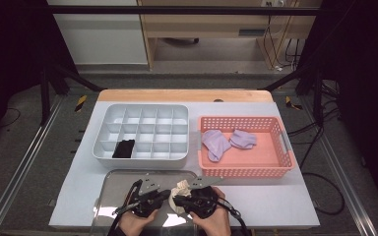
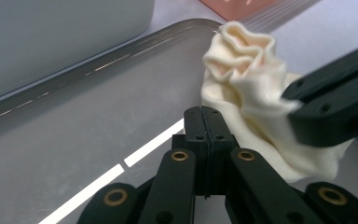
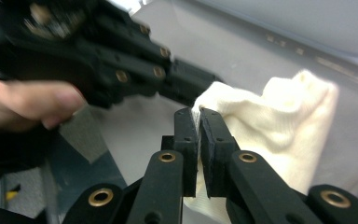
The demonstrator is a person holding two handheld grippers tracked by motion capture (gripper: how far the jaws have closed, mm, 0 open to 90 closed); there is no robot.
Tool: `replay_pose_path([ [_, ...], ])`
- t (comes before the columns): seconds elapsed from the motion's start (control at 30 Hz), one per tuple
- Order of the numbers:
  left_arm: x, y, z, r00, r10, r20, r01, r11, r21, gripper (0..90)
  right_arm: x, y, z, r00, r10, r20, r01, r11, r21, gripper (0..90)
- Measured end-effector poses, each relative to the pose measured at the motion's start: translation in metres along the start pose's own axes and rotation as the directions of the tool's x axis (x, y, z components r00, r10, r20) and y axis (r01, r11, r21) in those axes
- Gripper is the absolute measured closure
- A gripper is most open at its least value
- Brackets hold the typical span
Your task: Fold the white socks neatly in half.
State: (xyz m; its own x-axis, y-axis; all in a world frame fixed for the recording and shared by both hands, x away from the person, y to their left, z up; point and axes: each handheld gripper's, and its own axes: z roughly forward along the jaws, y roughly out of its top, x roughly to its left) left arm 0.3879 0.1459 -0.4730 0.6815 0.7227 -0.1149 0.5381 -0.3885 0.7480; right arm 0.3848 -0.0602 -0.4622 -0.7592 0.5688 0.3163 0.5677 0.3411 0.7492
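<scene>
With the right gripper (image 3: 199, 114) clamped on an edge of the cream sock (image 3: 279, 126) above the metal tray (image 2: 74, 121), and the left gripper (image 2: 204, 112) closed empty just beside it, open the left jaws before taking the cloth between them.

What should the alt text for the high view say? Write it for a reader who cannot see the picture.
Two hand-held tongs, the left tongs and the right tongs, meet at a cream sock over a metal tray at the table's near edge. Behind it stand a grey divider box holding one black sock and a pink basket with two lilac socks.
</scene>
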Motion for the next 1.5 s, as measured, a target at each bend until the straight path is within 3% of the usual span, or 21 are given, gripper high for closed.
replay_pose_path([
  [0.2, 0.007, 0.0, -0.007, 0.9996, -0.02, -0.02, 0.019, 0.9996, -0.022, 89.1, 0.003, -0.008, 0.013, 0.9974, -0.053, 0.05, 0.053, 0.999, 0.007, 84.9],
  [0.33, 0.009, 0.0, -0.011, 0.9993, -0.03, -0.02, 0.03, 0.9989, -0.037, 89.1, 0.004, -0.006, 0.009, 0.9981, -0.055, 0.027, 0.055, 0.998, 0.002, 77.4],
  [0.6, 0.01, 0.004, -0.018, 0.999, -0.044, -0.011, 0.044, 0.9972, -0.06, 89.1, 0.001, -0.004, -0.019, 0.9999, -0.015, 0.004, 0.015, 0.997, -0.078, 73.5],
  [0.77, 0.006, 0.013, -0.026, 0.9997, -0.024, 0.001, 0.023, 0.9953, -0.094, 89.1, -0.011, -0.004, -0.039, 0.9987, 0.008, 0.051, -0.001, 0.992, -0.125, 76.8],
  [0.8, 0.001, 0.02, -0.028, 0.9999, -0.007, 0.011, 0.008, 0.9946, -0.103, 89.1, -0.019, -0.006, -0.049, 0.9954, 0.023, 0.093, -0.01, 0.991, -0.133, 77.5],
  [0.9, -0.01, 0.029, -0.025, 0.9993, 0.023, 0.031, -0.02, 0.9944, -0.103, 89.1, -0.027, -0.01, -0.053, 0.992, 0.042, 0.12, -0.026, 0.991, -0.128, 77.0],
  [1.07, -0.025, 0.034, -0.016, 0.9968, 0.047, 0.065, -0.041, 0.9953, -0.087, 89.1, -0.03, -0.016, -0.048, 0.9921, 0.063, 0.109, -0.049, 0.991, -0.123, 74.7],
  [1.13, -0.029, 0.03, -0.009, 0.996, 0.055, 0.071, -0.051, 0.9969, -0.06, 89.1, -0.029, -0.019, -0.042, 0.9929, 0.064, 0.1, -0.054, 0.993, -0.106, 72.8],
  [1.37, -0.023, 0.013, 0.0, 0.9971, 0.042, 0.063, -0.043, 0.9991, 0.006, 89.0, -0.025, -0.024, -0.024, 0.9932, 0.059, 0.1, -0.054, 0.997, -0.054, 68.3],
  [1.47, -0.021, 0.008, 0.001, 0.9973, 0.039, 0.062, -0.04, 0.9991, 0.011, 89.0, -0.025, -0.025, -0.02, 0.9935, 0.064, 0.094, -0.06, 0.997, -0.05, 66.6],
  [1.5, -0.021, 0.007, 0.002, 0.9975, 0.038, 0.06, -0.039, 0.9992, 0.012, 89.0, -0.023, -0.027, -0.017, 0.992, 0.053, 0.115, -0.049, 0.998, -0.038, 66.5],
])
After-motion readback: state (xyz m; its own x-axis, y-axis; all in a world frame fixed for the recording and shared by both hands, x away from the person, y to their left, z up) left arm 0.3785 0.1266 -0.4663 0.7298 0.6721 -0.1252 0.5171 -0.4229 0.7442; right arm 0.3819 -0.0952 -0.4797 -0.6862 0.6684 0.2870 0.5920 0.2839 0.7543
